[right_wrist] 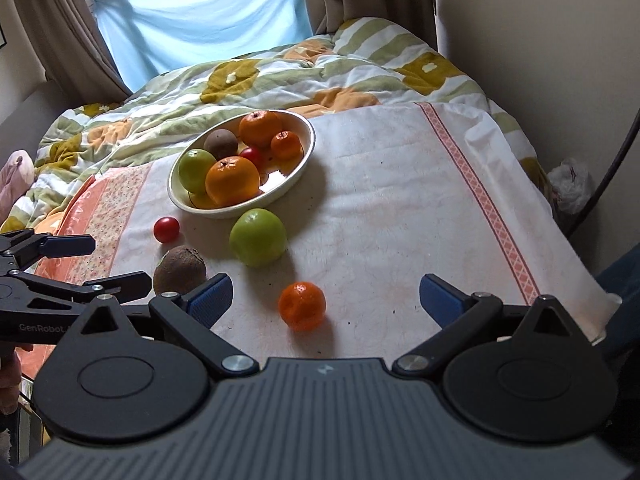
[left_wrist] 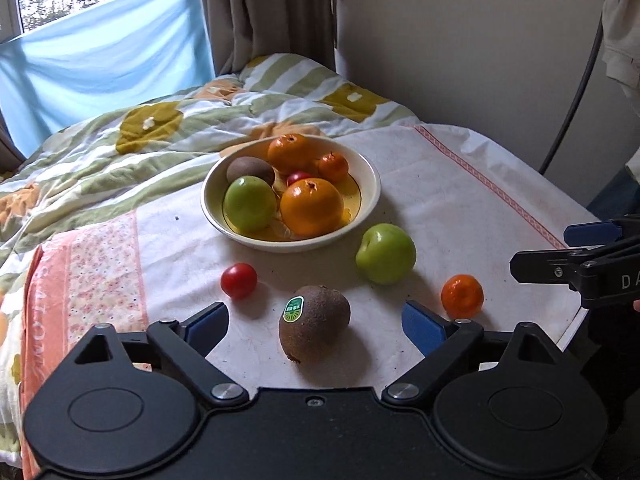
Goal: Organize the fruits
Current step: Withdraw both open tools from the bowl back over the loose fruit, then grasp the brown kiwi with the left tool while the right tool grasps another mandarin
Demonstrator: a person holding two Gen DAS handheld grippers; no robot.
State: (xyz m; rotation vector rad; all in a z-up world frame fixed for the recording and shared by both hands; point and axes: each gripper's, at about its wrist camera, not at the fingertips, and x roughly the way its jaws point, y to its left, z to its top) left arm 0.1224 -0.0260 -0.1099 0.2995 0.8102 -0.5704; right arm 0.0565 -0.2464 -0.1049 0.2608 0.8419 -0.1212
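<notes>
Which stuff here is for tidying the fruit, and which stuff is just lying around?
For the job:
- bowl with fruit in it
- loose kiwi
- loose green apple
- loose tomato
- loose mandarin

Just lying about:
- quilt
- curtain
- blue cloth at the window

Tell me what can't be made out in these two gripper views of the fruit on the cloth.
- Left wrist view: the right gripper is cut off by the right edge.
- Right wrist view: the kiwi on the cloth is partly hidden by two gripper fingers in front of it.
- Both views: the small red fruit in the bowl is mostly hidden behind the large orange.
- Left wrist view: the kiwi's sticker text is too small to read.
</notes>
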